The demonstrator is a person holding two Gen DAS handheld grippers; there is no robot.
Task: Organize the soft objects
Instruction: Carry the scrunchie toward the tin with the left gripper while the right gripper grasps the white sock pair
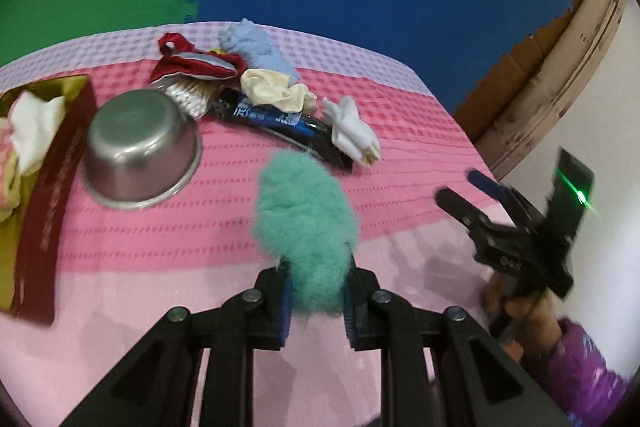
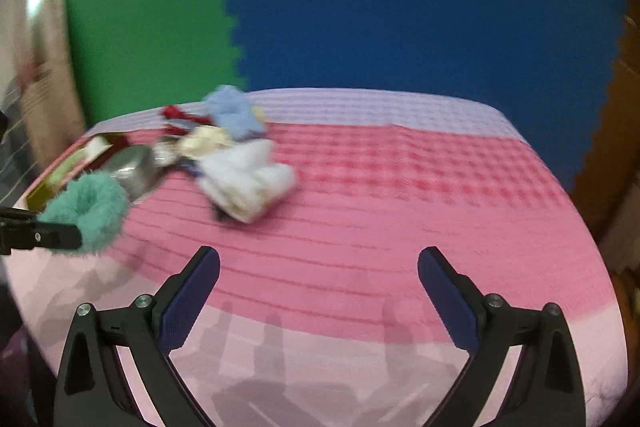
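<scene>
My left gripper (image 1: pixel 316 269) is shut on a fluffy teal scrunchie (image 1: pixel 306 223) and holds it above the pink cloth. The scrunchie also shows at the left of the right wrist view (image 2: pixel 90 211). My right gripper (image 2: pixel 318 263) is open and empty over the pink cloth; it shows at the right in the left wrist view (image 1: pixel 464 187). A pile at the back holds a light blue fluffy piece (image 1: pixel 256 47), a cream cloth (image 1: pixel 276 89), a white glove (image 1: pixel 352 129) and a red fabric piece (image 1: pixel 192 63).
An upturned steel bowl (image 1: pixel 140 151) stands left of the scrunchie. A gold and red box (image 1: pixel 52 163) with cloths in it lies at the far left. A dark blue tube (image 1: pixel 280 125) and a brush (image 1: pixel 192 95) lie in the pile.
</scene>
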